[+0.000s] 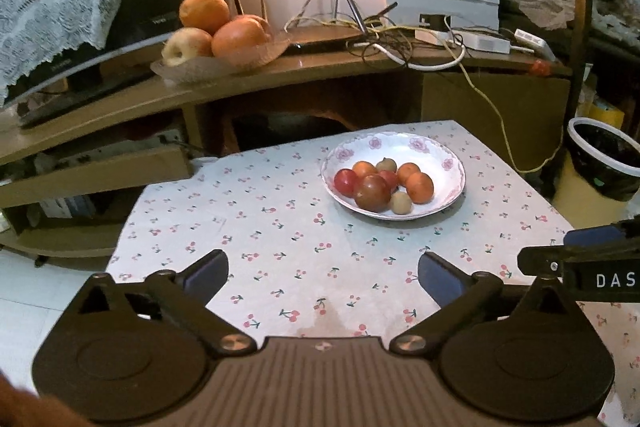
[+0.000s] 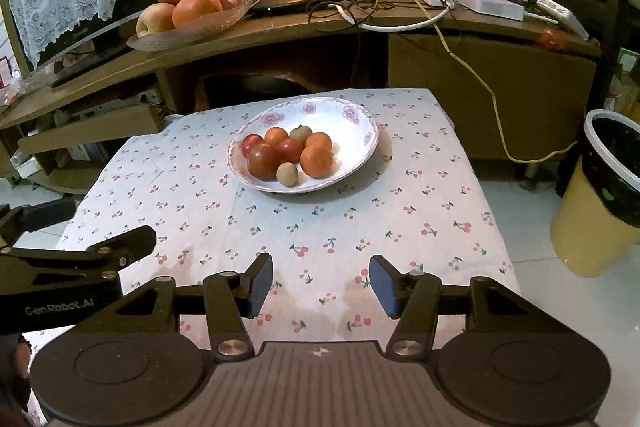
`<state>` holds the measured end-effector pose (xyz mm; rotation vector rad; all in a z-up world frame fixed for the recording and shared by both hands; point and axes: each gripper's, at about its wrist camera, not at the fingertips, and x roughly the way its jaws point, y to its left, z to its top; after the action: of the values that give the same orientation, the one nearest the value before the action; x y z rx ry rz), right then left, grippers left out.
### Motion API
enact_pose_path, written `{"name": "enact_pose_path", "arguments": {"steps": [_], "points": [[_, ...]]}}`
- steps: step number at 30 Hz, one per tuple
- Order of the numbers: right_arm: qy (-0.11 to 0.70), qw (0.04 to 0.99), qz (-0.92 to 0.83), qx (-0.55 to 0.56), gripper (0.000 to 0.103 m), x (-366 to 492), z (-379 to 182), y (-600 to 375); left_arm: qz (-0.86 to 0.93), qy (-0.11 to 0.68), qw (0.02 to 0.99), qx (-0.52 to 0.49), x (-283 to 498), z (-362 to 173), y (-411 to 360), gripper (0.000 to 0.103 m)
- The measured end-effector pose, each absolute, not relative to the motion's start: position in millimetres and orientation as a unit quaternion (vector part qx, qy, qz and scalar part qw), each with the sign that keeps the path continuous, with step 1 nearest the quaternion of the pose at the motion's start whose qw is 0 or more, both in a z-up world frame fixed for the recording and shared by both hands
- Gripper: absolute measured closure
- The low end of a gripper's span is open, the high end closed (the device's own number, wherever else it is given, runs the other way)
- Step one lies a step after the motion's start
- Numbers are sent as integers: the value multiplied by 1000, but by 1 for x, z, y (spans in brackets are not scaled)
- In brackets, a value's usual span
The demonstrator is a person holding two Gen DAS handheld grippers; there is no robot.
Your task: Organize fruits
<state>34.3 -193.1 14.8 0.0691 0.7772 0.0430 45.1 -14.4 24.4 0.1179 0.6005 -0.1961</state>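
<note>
Nearest the lens sat the ribbed grey body of the left gripper (image 1: 323,277), its two blue-padded fingers (image 1: 208,273) spread wide with nothing between them, poised low over the near part of a cherry-print tablecloth (image 1: 280,227). Beyond it, toward the far right of the cloth, stood a white plate (image 1: 452,151) with pink flowers around its rim, and on it lay a heap of small fruits (image 1: 384,185): several round orange ones, a couple of glossy red ones, one larger dark reddish-brown one at the front, and two little tan, rough-skinned ones, all touching in a tight cluster. The fruits sat in the middle of the plate, well apart from either tool. From the right wrist view the right gripper (image 2: 321,285) was likewise held low over the near edge of the cloth, aimed at the plate, its blue pads (image 2: 382,285) also parted and empty, though less widely than the left pair. The two tools were side by side, each showing at the edge of the other's view. Behind the table ran a wooden shelf (image 1: 320,63) bearing a glass dish (image 1: 192,69) piled with bigger oranges and apples, beside a tangle of cables (image 1: 384,35). A lined bin (image 2: 600,195) stood on the floor to the right.
</note>
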Motion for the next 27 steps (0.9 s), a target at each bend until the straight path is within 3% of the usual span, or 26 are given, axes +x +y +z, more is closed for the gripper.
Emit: {"name": "enact_pose_path", "arguments": {"steps": [7, 27], "points": [[370, 928, 14, 37, 41, 17, 20, -191, -81, 288, 952, 60, 26, 28, -11, 0], [377, 926, 22, 4, 41, -22, 12, -167, -82, 300, 948, 65, -16, 20, -5, 0]]}}
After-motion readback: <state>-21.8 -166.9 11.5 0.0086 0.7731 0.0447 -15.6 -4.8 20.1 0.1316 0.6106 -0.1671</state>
